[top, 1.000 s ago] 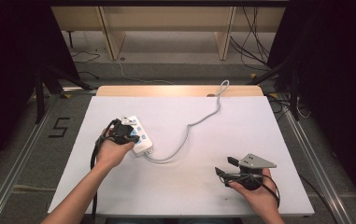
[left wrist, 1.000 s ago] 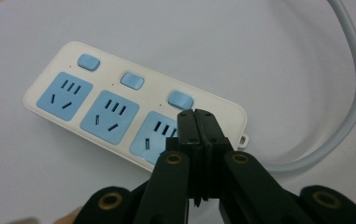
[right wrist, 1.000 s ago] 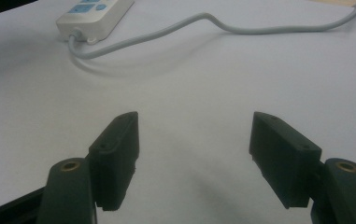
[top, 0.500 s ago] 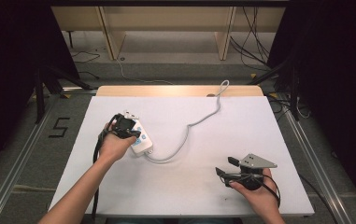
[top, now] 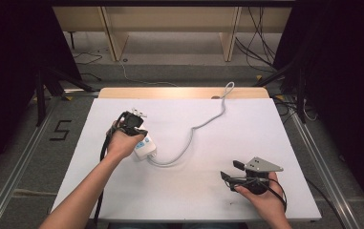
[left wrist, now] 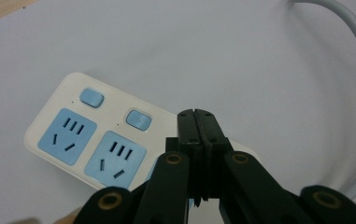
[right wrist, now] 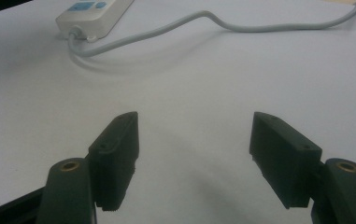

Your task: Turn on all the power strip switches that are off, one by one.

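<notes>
Pressing a switch on the power strip

Our left claw (left wrist: 195, 116) hovers, jaws together, over the power strip (left wrist: 96, 140) at the tabletop's (top: 265, 129) left; we should come straight down on a blue button (left wrist: 138, 119) while the right claw (right wrist: 194, 158), jaws apart, waits empty.

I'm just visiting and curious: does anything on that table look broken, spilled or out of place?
Nothing stands out. The power strip lies flat and whole on the table, with its cord curving off the far edge. No spills show.
</notes>
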